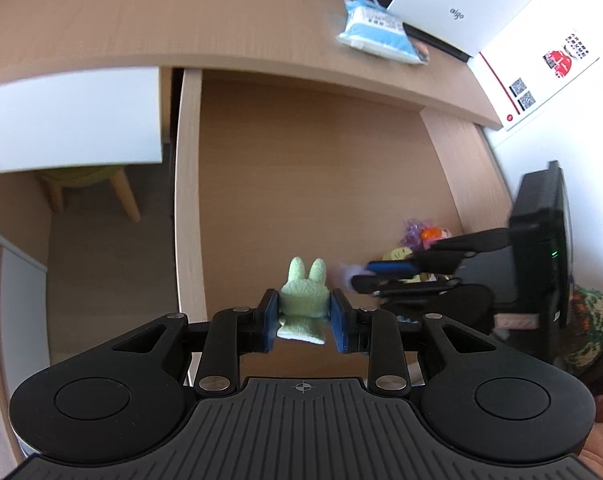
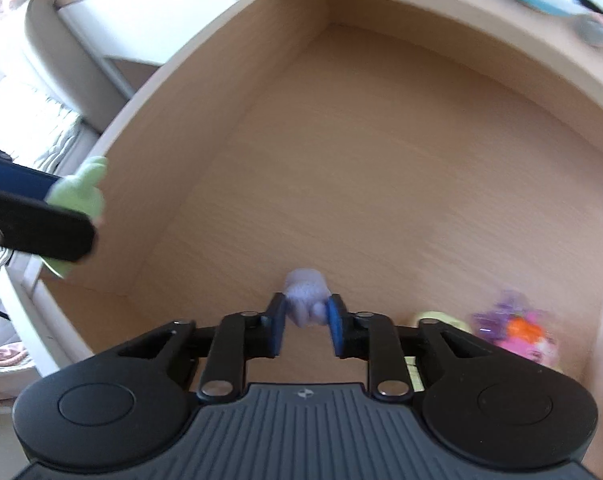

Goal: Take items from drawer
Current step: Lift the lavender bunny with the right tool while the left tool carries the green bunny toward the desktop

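Observation:
The wooden drawer stands pulled out below the desk top. My left gripper is shut on a small green plush rabbit, ears up, held over the drawer's near part. In the right wrist view that green rabbit shows at the left, between the left gripper's fingers. My right gripper is shut on a small lavender plush toy low over the drawer floor. From the left wrist view the right gripper reaches in from the right. More small toys lie in the drawer's near right corner: a purple and orange one and a yellow one.
A blue and white packet lies on the desk top beside a white box and a printed card. A stool with wooden legs stands under the desk at left. A patterned sleeve shows at right.

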Demonstrator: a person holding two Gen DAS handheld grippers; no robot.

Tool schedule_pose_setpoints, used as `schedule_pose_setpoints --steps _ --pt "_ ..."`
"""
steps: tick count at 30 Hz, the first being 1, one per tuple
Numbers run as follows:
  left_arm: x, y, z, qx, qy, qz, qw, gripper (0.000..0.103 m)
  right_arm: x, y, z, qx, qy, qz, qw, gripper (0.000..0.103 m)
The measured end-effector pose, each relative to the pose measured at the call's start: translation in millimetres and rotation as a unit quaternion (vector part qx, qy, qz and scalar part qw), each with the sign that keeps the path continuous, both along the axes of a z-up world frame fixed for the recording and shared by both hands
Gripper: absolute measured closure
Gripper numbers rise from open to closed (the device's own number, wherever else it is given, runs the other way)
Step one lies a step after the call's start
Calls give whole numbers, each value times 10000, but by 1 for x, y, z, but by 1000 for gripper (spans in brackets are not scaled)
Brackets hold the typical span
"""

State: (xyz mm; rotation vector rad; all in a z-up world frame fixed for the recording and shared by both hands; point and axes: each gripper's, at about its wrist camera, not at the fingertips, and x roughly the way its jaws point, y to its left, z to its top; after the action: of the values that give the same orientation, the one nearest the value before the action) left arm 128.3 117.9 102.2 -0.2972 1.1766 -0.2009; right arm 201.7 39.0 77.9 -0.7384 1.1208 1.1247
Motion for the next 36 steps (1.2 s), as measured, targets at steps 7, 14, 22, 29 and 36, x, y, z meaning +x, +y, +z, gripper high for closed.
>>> schedule_pose_setpoints --steps 7,14,22,29,36 --pt "8 2 1 -59 -13 36 10000 72 28 -28 16 353 341 -322 9983 80" --pt "4 6 -2 -137 60 82 9999 72 45 -30 24 430 107 -691 9966 53" --pt "6 4 -8 -174 167 53 9997 72 48 -33 23 220 306 -217 9991 50" --pt "5 -1 -13 -144 257 -75 9995 72 27 -30 -10 -240 337 176 9990 52" --pt "12 -11 -20 -181 366 -362 9985 72 13 -33 0 -174 -153 362 9991 75"
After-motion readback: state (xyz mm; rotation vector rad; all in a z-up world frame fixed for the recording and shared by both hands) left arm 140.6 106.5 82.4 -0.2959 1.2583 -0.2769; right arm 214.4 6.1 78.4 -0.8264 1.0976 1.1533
